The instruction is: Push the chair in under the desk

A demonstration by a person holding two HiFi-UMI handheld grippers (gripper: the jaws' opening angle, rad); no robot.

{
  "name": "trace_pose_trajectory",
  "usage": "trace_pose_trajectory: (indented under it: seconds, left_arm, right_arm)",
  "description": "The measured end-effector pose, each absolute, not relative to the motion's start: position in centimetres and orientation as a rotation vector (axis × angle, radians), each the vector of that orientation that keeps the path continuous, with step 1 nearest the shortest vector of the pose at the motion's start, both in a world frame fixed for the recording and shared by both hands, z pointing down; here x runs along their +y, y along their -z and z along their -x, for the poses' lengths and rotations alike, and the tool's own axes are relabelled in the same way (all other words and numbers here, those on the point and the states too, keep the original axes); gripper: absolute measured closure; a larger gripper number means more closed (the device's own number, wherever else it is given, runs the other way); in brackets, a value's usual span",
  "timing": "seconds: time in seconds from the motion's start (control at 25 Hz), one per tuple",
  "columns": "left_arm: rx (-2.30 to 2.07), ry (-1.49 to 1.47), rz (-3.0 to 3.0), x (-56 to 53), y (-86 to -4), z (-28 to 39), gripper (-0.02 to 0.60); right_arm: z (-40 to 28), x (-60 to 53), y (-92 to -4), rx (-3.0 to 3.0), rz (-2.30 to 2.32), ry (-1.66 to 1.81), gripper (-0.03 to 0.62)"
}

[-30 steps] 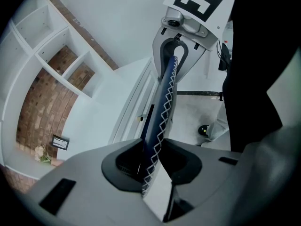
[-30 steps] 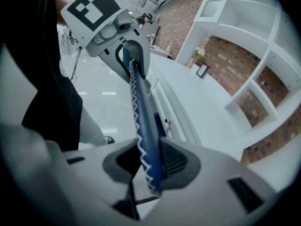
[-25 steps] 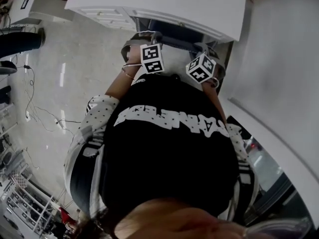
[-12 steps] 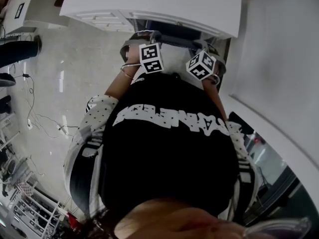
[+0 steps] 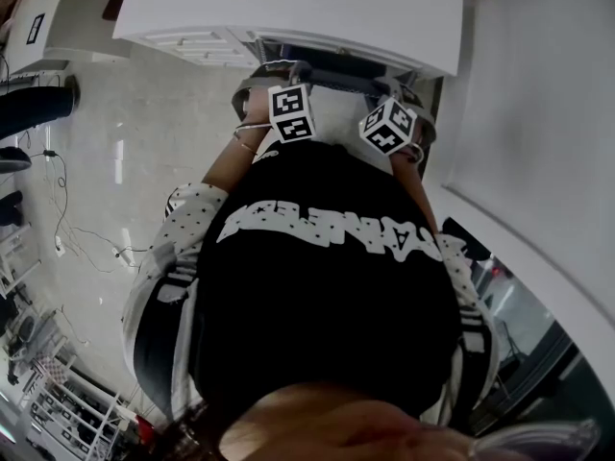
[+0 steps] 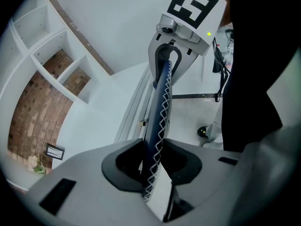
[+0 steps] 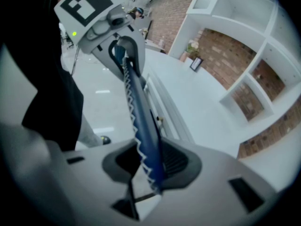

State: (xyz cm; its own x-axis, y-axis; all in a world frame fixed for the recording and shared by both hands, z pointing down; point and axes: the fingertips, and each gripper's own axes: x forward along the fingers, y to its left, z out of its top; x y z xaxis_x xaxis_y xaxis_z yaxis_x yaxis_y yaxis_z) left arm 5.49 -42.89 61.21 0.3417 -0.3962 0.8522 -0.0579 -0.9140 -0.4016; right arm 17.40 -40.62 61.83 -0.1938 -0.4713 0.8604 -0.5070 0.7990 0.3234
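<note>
The chair's back [image 5: 338,77] is a dark blue edge with white zigzag stitching, right at the front edge of the white desk [image 5: 288,8]. My left gripper [image 5: 283,80] and right gripper [image 5: 399,99] both clamp its top edge, side by side. In the left gripper view the chair back [image 6: 160,107] runs between the left gripper's [image 6: 153,166] pads, with the right gripper [image 6: 175,41] farther along it. In the right gripper view the same chair back [image 7: 136,102] is pinched by the right gripper [image 7: 148,161], and the left gripper [image 7: 117,44] grips it beyond. My torso hides the seat.
White wall shelves [image 6: 51,55] against brick stand behind the desktop [image 6: 103,121]. A small framed card [image 7: 195,63] sits at the desk's far end. A white wall or cabinet [image 5: 538,142] is close on the right; cables [image 5: 86,229] lie on the pale floor to the left.
The head view has drifted slightly, and the desk edge has shifted a little in the picture. Both grippers stay clamped on the chair back in the same places.
</note>
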Motion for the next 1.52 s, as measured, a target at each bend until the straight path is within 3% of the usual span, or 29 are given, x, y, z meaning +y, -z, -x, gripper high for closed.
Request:
trace_pose_trajectory:
  seconds: [0.68, 0.92, 1.52]
  left_arm:
    - [0.365, 1.601, 2.348, -43.0, -61.6, -5.2, 0.428]
    - [0.391, 1.589, 2.374, -42.8, -61.6, -4.9, 0.407]
    - [0.729, 1.456, 2.58, -42.5, -58.3, -3.3, 0.377]
  right_arm:
    - [-17.2, -40.7, -62.1, -1.832, -0.762, -0.066, 0.456]
    - [-17.2, -40.3, -61.9, -1.861, -0.797, -0.084, 0.41]
    - [-18.6, -39.3, -58.0, -2.013, -1.024, -0.156, 0.387]
